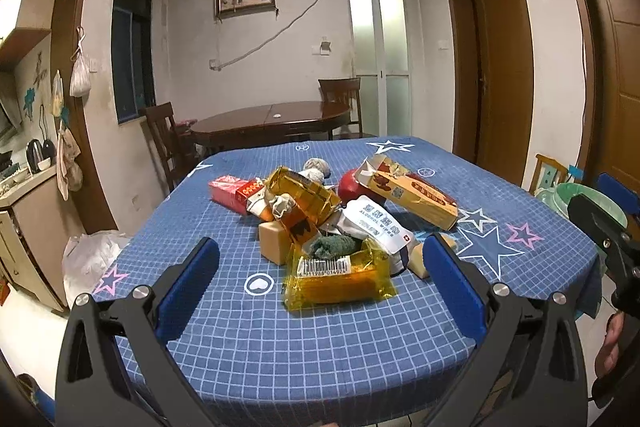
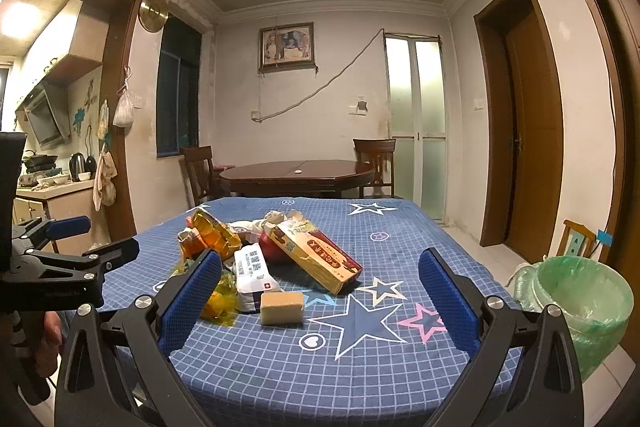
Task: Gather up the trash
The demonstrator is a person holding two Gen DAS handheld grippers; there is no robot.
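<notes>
Fingers (image 1: 188,279) of the left gripper (image 1: 320,279) and of the right gripper (image 2: 320,291) stood wide apart, holding nothing. The trash pile (image 1: 336,223) lay mid-tabletop (image 1: 280,339), beyond both; a green-lined bin (image 2: 580,303) stood beside the right edge.

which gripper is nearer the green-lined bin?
Right. The green-lined bin sits just off the table's right edge, right beside the right gripper. The left gripper faces the trash pile, farther left.
</notes>
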